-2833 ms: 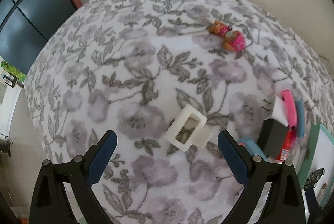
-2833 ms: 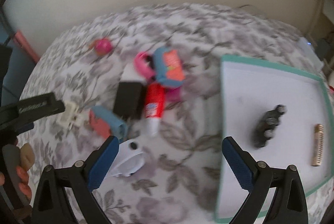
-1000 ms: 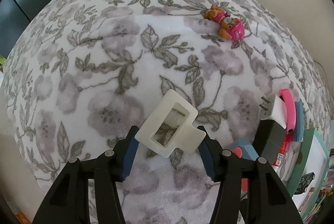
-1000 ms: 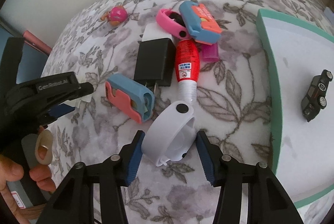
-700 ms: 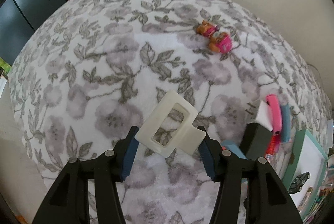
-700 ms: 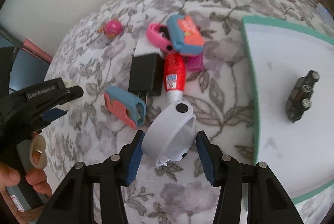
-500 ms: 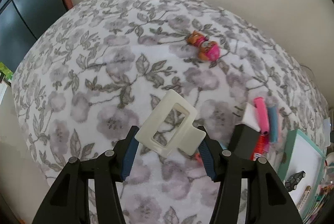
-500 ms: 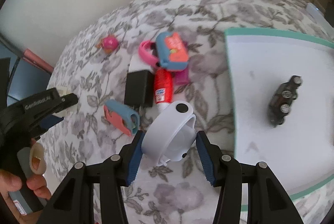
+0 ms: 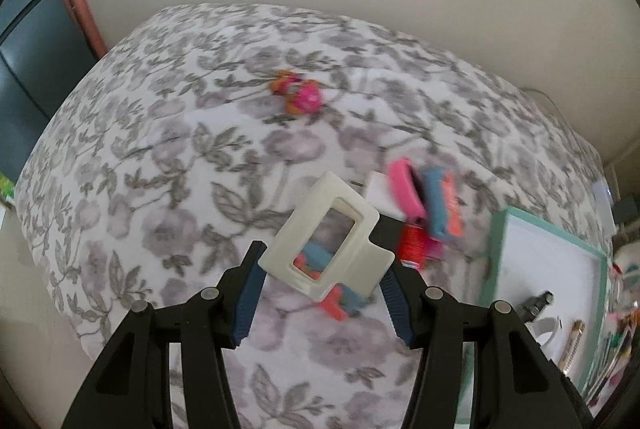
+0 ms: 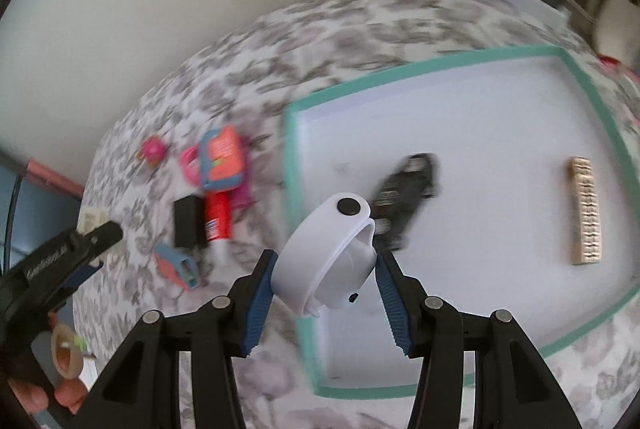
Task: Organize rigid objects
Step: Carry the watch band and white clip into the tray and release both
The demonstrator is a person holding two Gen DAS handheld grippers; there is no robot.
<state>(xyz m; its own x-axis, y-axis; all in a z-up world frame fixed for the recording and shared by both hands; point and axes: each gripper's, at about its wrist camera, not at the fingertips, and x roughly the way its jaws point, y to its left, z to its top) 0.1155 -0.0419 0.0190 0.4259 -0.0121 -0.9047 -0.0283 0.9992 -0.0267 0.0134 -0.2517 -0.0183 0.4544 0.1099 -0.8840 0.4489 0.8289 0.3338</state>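
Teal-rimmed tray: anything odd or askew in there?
Nothing damaged or spilled. The teal-rimmed white tray holds a black toy car lying diagonally and a gold ribbed bar roughly parallel to its right rim; both lie apart. Motion blur hides finer detail.

Soft, even daylight fills both views, fairly dim, casting only faint shadows. Motion blur smears the floral bedspread (image 9: 168,189) and the coloured toys (image 9: 424,205) in the left wrist view, and the toy car (image 10: 408,197) in the right. Each hand-held gripper stays sharp. Fisheye bulge bends the bed; the corners go black. The light source perhaps lies to the right.
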